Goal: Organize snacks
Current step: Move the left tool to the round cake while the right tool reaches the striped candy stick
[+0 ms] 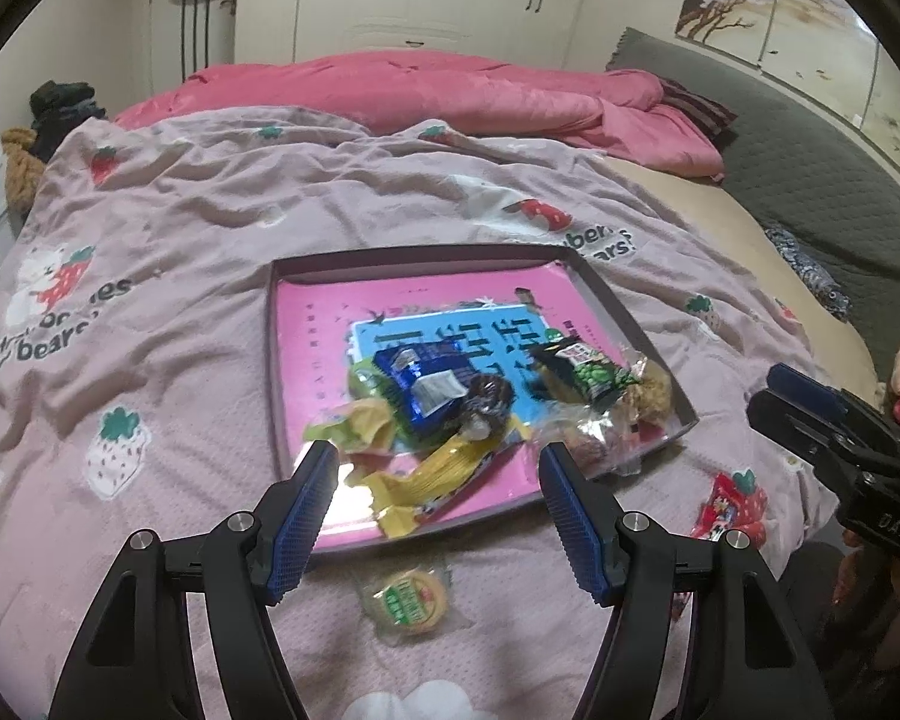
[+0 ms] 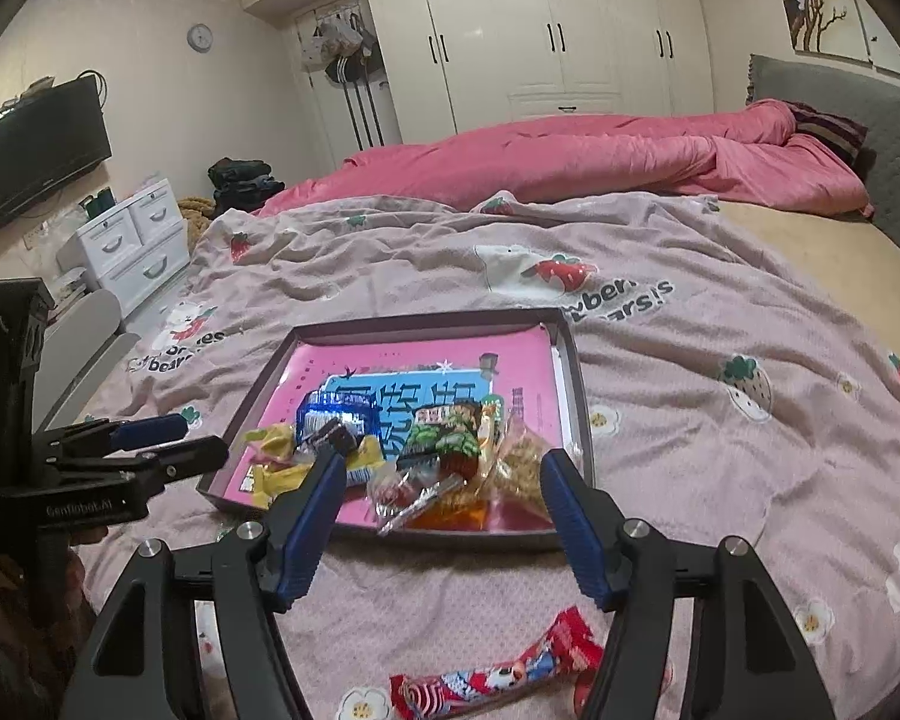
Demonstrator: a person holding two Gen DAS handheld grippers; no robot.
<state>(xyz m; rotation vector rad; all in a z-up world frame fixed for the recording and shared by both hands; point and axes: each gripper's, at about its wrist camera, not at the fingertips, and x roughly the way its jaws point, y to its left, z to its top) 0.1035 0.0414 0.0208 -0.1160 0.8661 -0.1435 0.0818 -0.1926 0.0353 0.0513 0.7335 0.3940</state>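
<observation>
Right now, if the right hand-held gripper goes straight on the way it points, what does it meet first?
Most likely the clear-wrapped snacks heaped at the tray's near edge, centred between the right hand-held gripper's open jaws. The red wrapper on the blanket lies below that line. Depth is hard to judge here.

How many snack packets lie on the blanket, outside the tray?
2. A round green packet lies near the tray's front edge, below the left claw. A red packet lies below the right claw. Others may be hidden.
</observation>
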